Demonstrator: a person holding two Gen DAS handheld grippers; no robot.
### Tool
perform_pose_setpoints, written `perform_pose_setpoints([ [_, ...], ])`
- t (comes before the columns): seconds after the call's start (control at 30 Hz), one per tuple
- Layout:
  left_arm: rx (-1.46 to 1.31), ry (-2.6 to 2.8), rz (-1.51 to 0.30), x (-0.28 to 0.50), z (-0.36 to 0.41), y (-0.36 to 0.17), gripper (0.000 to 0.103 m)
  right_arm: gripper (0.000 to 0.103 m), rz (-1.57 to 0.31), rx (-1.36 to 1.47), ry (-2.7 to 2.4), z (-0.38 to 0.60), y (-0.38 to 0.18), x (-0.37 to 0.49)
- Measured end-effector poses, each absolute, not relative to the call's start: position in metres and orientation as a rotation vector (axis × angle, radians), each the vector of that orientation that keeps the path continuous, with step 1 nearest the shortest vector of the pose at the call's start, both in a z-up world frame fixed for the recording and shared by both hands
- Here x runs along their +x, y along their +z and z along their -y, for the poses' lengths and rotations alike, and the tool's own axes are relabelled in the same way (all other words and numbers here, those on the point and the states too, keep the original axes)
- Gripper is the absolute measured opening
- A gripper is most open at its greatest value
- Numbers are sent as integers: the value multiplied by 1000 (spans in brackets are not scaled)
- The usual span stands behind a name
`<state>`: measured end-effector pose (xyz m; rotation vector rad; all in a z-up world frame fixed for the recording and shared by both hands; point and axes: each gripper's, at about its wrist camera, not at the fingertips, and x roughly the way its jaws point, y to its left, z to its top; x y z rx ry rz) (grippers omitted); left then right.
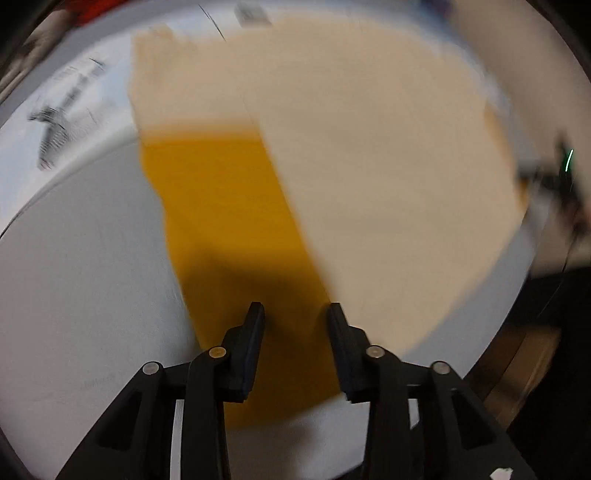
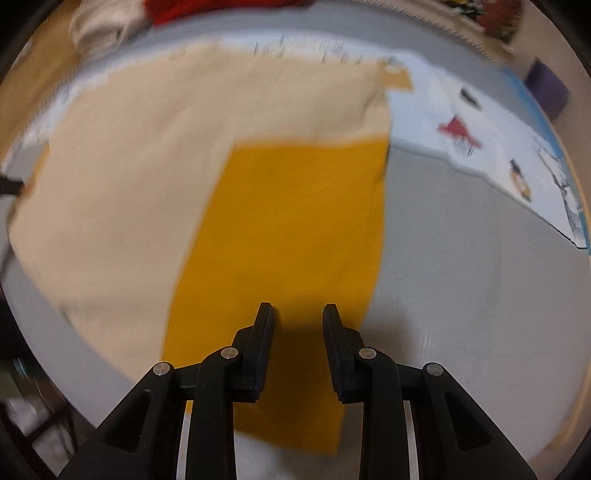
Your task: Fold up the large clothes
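A large garment lies flat on the grey table (image 2: 461, 277). It has a mustard-yellow part (image 2: 295, 221) and a beige part (image 2: 129, 166) that lies folded over it. My right gripper (image 2: 298, 314) points down over the near end of the yellow strip, open, with nothing between its fingers. In the left wrist view the yellow strip (image 1: 221, 206) runs up the middle, with the beige panel (image 1: 369, 166) to its right. My left gripper (image 1: 295, 314) hangs above the yellow cloth beside the beige edge, open and empty. Both views are blurred by motion.
A printed mat with small drawings (image 2: 480, 122) lies on the table beyond the garment, also seen blurred (image 1: 66, 107). At the far edge are a red cloth (image 2: 221, 9) and a cream pile (image 2: 99, 26). A purple box (image 2: 546, 88) stands far right. The table's edge (image 1: 517, 295) curves past on the right.
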<state>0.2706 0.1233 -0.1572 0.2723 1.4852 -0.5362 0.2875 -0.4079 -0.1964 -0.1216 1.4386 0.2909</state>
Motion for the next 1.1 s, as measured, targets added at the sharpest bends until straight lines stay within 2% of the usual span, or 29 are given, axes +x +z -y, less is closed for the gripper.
perform_pose_setpoints([
  [0.07,387,-508,-1509,257,-124,-172,34,29,-1468,-140,296,411,-200,280],
  [0.13,367,-498,-1501,254,-129,-168,34,29,-1492,-139,287,417,-202,275],
  [0.3,441,-365,-1470,242,-134,-152,27,29,-1557,-228,177,432,-205,265],
  [0.37,450,-306,-1370,236,-130,-126,27,29,-1470,-265,96,434,-179,267],
  [0.5,245,-218,-1200,221,-123,-66,27,29,-1171,-134,11,425,-91,269],
  [0.63,147,-198,-1071,193,-98,-34,27,34,-916,31,-22,386,-16,247],
  [0.7,88,-182,-1003,183,-87,-28,27,34,-857,91,-28,361,-6,238],
  [0.8,-64,-145,-900,160,-74,-36,27,34,-825,162,-30,317,-14,215],
  [0.9,-142,-83,-873,155,-77,-56,26,34,-871,177,-32,279,-45,200],
  [0.97,-150,-28,-905,150,-79,-76,21,34,-904,172,-18,261,-63,195],
  [1.1,-164,-26,-964,158,-88,-98,21,34,-942,69,9,234,-97,203],
])
